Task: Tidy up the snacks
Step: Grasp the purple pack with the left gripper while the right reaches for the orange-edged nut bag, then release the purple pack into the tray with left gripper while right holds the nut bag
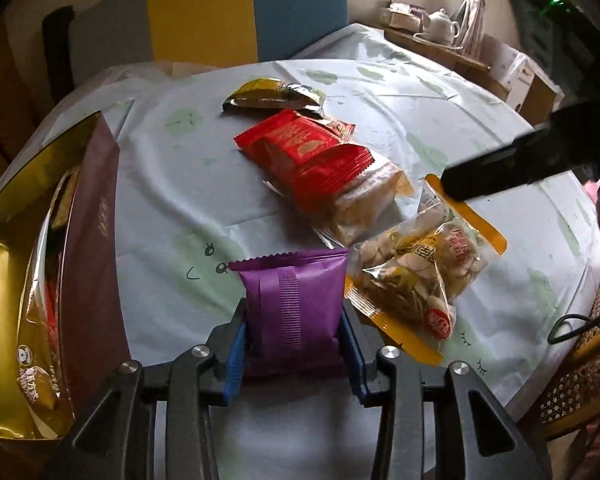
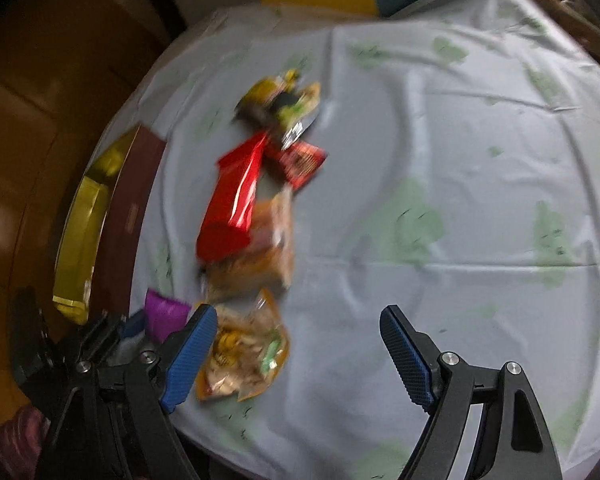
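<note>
My left gripper (image 1: 294, 336) is shut on a purple snack packet (image 1: 294, 300), held just above the table; it shows in the right wrist view (image 2: 165, 316) too. Beyond it lie a clear orange-edged nut packet (image 1: 416, 276), a red packet (image 1: 312, 156) over a clear pastry packet (image 1: 364, 208), and a dark yellow packet (image 1: 274, 94). A maroon box with gold lining (image 1: 60, 248) stands at the left, holding several snacks. My right gripper (image 2: 298, 344) is open and empty over the cloth, beside the nut packet (image 2: 244, 360); the view is blurred.
The round table carries a pale cloth with green prints (image 1: 440, 112). A colourful chair back (image 1: 220, 12) stands behind it. A teapot (image 1: 442, 26) sits on a shelf at the back right. A wicker chair (image 1: 580, 380) is at the right edge.
</note>
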A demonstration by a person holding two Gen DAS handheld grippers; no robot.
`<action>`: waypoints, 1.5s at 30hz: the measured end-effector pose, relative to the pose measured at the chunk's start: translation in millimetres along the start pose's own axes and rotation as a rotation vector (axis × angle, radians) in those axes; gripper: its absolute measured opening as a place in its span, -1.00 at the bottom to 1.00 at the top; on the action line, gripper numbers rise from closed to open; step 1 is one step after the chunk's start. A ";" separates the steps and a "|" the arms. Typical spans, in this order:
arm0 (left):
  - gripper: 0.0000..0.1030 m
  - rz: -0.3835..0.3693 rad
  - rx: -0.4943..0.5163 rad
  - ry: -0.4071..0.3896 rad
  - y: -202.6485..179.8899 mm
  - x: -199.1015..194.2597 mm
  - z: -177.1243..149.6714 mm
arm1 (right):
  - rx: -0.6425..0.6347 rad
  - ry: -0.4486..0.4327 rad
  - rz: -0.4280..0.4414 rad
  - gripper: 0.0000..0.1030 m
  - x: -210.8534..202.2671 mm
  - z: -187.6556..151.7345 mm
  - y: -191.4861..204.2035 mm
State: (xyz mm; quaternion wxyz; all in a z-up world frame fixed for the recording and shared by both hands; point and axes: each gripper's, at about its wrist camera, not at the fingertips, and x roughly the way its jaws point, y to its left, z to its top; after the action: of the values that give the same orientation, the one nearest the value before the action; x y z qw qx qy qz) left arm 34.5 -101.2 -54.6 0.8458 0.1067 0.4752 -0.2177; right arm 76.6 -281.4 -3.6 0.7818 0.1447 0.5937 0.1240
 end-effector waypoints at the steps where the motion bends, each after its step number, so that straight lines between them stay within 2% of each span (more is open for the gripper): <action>1: -0.18 -0.004 -0.002 -0.005 0.1 0.5 0.3 | -0.014 0.020 0.004 0.63 4.6 -1.3 3.0; 4: -0.18 -0.018 -0.014 -0.015 2.0 -1.0 -0.7 | -0.045 0.069 0.003 0.60 17.8 -7.3 10.4; 7: -0.18 -0.024 -0.021 -0.023 2.5 -0.5 -0.6 | -0.105 0.116 0.000 0.34 30.4 -13.2 23.0; 8: -0.18 -0.027 -0.024 -0.025 3.0 -0.2 -0.3 | -0.138 0.119 0.011 -0.01 31.5 -14.3 29.0; 9: -0.18 -0.032 -0.027 -0.026 3.6 -0.4 -0.3 | -0.178 0.107 0.017 -0.21 30.3 -14.6 36.1; 10: -0.18 -0.037 -0.029 -0.026 4.6 0.3 0.0 | -0.230 0.076 0.009 -0.26 25.4 -17.1 43.8; 13: -0.18 -0.051 -0.038 -0.026 6.8 0.3 0.1 | -0.249 0.054 -0.014 -0.30 19.6 -19.3 43.7; 17: -0.18 -0.058 -0.043 -0.029 7.3 -0.5 -0.8 | -0.118 0.018 -0.046 -0.29 8.6 -11.2 12.1; 19: -0.18 -0.058 -0.044 -0.030 7.1 -0.6 -1.0 | -0.025 0.013 -0.097 -0.19 5.1 -6.0 -6.6; 21: -0.18 -0.060 -0.047 -0.033 7.4 -0.9 -1.6 | 0.049 0.002 -0.159 0.23 3.8 -3.1 -21.7; 23: -0.18 -0.060 -0.048 -0.034 7.4 -0.8 -1.6 | 0.098 -0.017 -0.181 0.27 -0.6 -1.3 -31.7; 24: -0.18 -0.061 -0.050 -0.035 7.5 -0.8 -1.7 | 0.119 -0.029 -0.179 0.43 -3.0 -0.7 -35.6; 27: -0.18 -0.063 -0.053 -0.037 7.5 -0.8 -1.7 | 0.170 -0.084 -0.136 0.69 -13.1 -0.6 -41.8; 28: -0.18 -0.063 -0.053 -0.037 7.8 -0.8 -1.7 | 0.176 -0.093 -0.117 0.75 -14.8 1.2 -42.1; 30: -0.18 -0.064 -0.054 -0.036 8.2 -0.8 -1.7 | 0.174 -0.093 -0.074 0.98 -15.9 1.7 -40.0; 37: -0.18 -0.058 -0.053 -0.036 7.7 -0.8 -1.4 | 0.024 0.022 -0.071 0.98 8.6 -5.1 -8.1; 38: -0.18 -0.054 -0.050 -0.036 7.0 -0.7 -1.3 | 0.001 0.040 -0.074 0.94 12.6 -6.9 -3.0; 40: -0.18 -0.045 -0.045 -0.038 5.5 -1.0 -1.3 | -0.064 0.080 -0.103 0.70 24.6 -10.2 8.6; 41: -0.18 -0.046 -0.051 -0.040 6.1 -1.3 -1.2 | -0.099 0.088 -0.133 0.27 29.7 -11.3 13.3; 42: -0.19 -0.049 -0.057 -0.043 7.1 -2.0 -1.1 | -0.133 0.091 -0.169 0.08 33.6 -12.8 17.7; 45: -0.21 -0.062 -0.063 -0.044 9.7 -3.4 -0.3 | -0.221 0.068 -0.201 -0.03 34.6 -16.7 32.0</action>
State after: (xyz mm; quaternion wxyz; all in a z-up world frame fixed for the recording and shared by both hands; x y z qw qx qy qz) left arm 37.3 -91.6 -52.2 0.8518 0.0605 0.4663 -0.2310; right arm 68.9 -237.8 -26.8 0.7808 -0.0068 0.6141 0.1148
